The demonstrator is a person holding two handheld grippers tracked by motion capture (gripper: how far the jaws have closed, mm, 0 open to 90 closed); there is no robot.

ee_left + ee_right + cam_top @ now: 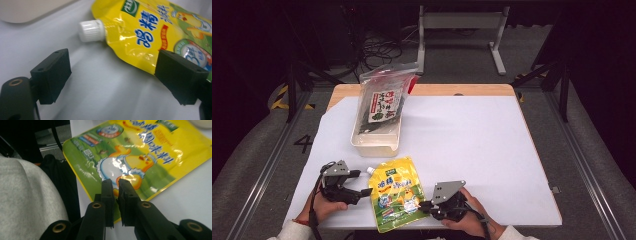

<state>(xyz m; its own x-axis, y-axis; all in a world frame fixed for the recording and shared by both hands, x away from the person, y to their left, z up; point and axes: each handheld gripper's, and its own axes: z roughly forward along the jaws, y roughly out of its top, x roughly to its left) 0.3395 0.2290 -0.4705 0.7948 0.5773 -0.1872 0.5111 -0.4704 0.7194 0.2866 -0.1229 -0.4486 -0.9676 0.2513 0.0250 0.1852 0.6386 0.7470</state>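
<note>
On the table (492, 150), one yellow pouch (397, 192), one tub (376, 141), two tools

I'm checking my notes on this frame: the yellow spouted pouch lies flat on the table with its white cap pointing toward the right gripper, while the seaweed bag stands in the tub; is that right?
Not quite: the white cap of the yellow pouch points toward the left gripper, not the right one, as the left gripper view shows. The rest holds: the pouch lies flat on the table, and the seaweed bag stands in the tub.
</note>
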